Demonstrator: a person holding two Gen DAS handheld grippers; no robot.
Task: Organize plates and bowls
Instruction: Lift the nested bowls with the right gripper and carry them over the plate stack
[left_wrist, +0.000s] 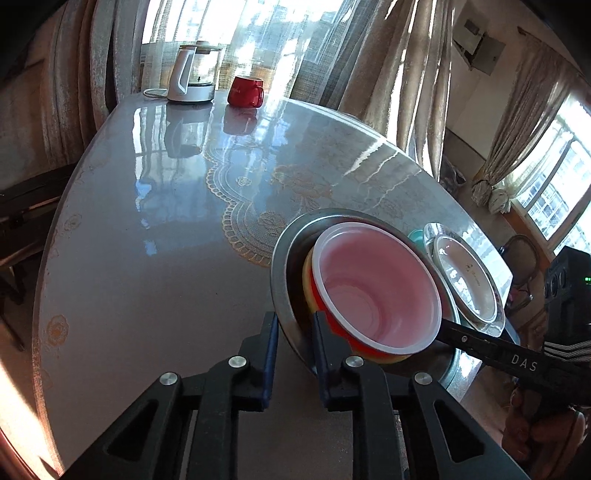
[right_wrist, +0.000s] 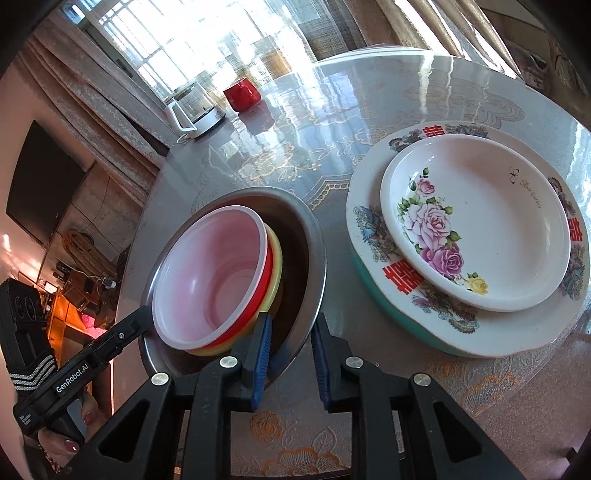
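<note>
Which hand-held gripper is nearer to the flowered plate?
Right. The right hand-held gripper grips the steel bowl's rim beside the flowered plate; the left hand-held gripper clamps the bowl's opposite rim.

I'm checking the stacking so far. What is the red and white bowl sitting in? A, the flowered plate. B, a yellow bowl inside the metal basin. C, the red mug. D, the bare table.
B: the red and white bowl nests in a yellow bowl inside the metal basin.

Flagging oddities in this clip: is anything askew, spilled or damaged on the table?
The red bowl and the yellow bowl under it sit tilted, off-centre in the metal basin. Both grippers clamp the basin's rim. Nothing looks spilled or broken.
</note>
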